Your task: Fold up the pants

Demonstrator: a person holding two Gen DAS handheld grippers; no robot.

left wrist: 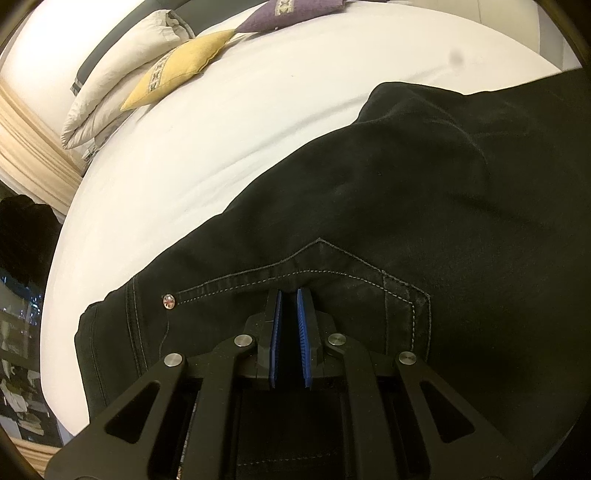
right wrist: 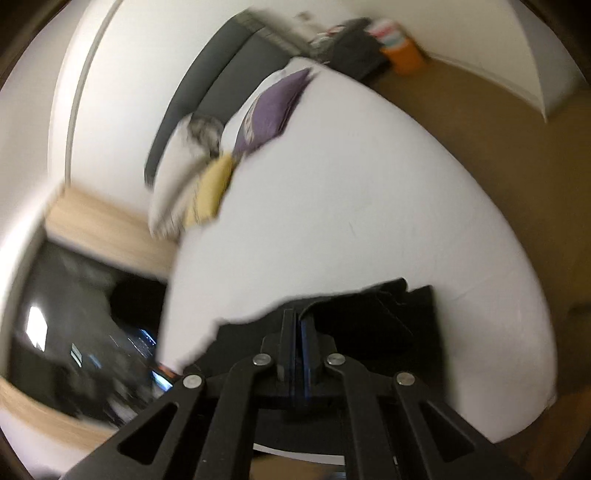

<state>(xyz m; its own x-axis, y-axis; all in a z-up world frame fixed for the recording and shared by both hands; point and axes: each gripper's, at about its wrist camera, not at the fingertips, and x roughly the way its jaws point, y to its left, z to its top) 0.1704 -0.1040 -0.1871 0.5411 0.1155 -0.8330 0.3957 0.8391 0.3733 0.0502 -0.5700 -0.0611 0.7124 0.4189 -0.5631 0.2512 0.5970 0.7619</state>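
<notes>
Left wrist: black pants point(left wrist: 369, 206) on bed point(left wrist: 221, 129), under near-shut jaws.

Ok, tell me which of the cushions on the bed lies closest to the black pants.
The yellow cushion. It lies lower on the white bed, toward the pants; the purple cushion and the white pillows sit farther back by the headboard.

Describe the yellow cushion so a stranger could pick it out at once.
Start at the white bed and look to its head end, where the pillows are stacked. The yellow cushion leans against the pile of white pillows, with a purple cushion just beyond it. It is the only yellow thing there, and a pale patterned band runs across it.
</notes>
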